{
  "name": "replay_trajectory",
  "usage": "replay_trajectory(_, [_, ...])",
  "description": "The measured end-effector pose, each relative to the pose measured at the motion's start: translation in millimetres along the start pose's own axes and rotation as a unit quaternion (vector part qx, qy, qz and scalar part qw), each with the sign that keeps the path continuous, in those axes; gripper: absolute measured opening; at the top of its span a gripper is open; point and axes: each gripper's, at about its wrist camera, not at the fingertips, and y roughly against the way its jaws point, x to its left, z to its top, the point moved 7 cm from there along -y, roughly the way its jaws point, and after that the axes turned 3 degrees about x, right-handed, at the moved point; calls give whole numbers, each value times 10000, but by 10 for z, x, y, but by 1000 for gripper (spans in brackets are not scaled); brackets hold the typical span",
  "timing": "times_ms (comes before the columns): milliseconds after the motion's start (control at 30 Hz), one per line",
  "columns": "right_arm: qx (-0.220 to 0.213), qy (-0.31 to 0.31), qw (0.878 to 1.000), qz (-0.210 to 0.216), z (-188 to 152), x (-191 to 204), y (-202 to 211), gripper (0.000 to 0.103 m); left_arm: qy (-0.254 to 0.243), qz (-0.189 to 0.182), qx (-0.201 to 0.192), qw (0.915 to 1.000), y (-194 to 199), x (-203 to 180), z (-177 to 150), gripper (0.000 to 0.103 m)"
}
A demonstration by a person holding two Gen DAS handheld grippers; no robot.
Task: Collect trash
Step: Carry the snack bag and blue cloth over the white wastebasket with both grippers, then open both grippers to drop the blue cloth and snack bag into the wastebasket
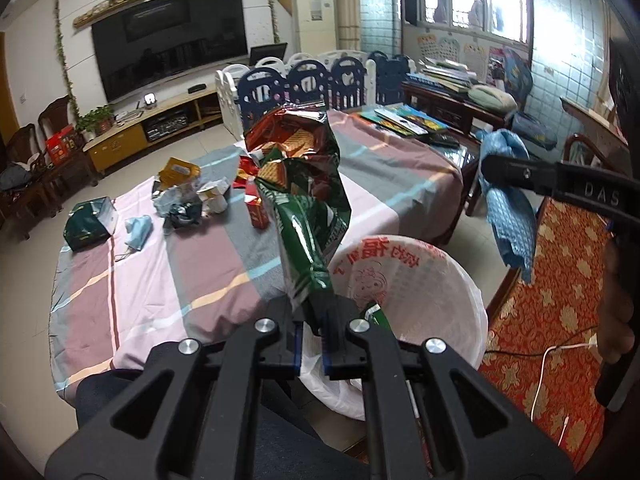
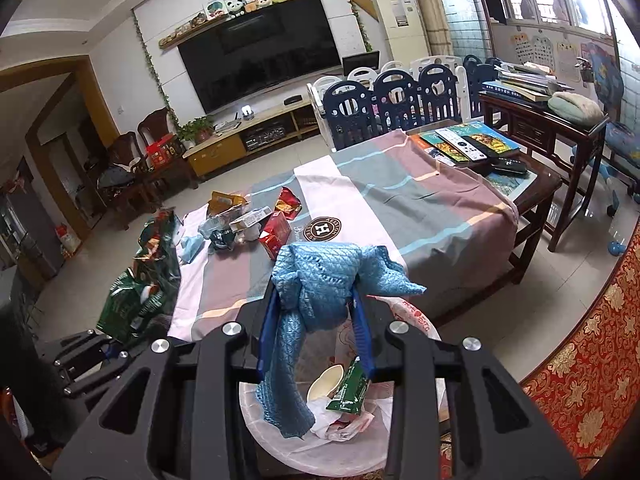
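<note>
Bin (image 2: 430,330), white-lined, sits under both my grippers: left gripper (image 1: 316,322) clamps crinkled green-red foil snack bag (image 1: 308,200), right gripper (image 2: 316,320) pinches blue knitted cloth (image 2: 320,276) (draped over fingers).

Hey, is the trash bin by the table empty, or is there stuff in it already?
Not empty. The trash bin already holds a white cup, a green wrapper and crumpled paper.

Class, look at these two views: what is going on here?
A person is clearing rubbish off a table. The left claw is shut on a green snack bag near the lined bin. The right claw grips a blue cloth above that bin. More wrappers lie on the table.
</note>
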Motion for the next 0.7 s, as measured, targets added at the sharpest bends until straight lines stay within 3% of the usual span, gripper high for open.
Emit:
replay_trajectory(267, [85,-120,9999,-90,-44,-115,-29,34,-294,-579,709,9954,-607,-320,-79,10])
replay_trajectory(300, [101,-136,9998,-91,-46,-132,-37,34,-299,-605,800,9945,-662,-328,-99,14])
replay_trajectory(400, [193,-180,9996,-78,-81,-159,-77,34,-208,-530,998,9934,-782,-313,-168,46])
replay_trajectory(433, [234,-178,9995,-68,-96,-158,-96,34,-153,-501,1019,9934,-795,-289,-187,52])
replay_trajectory(533, [422,-125,9990,-47,-150,-127,-158,38,103,-386,992,9943,-784,-156,-200,64])
replay_trajectory(700, [611,-256,9978,-76,-223,-96,-270,60,654,-112,831,9943,-700,175,-186,70])
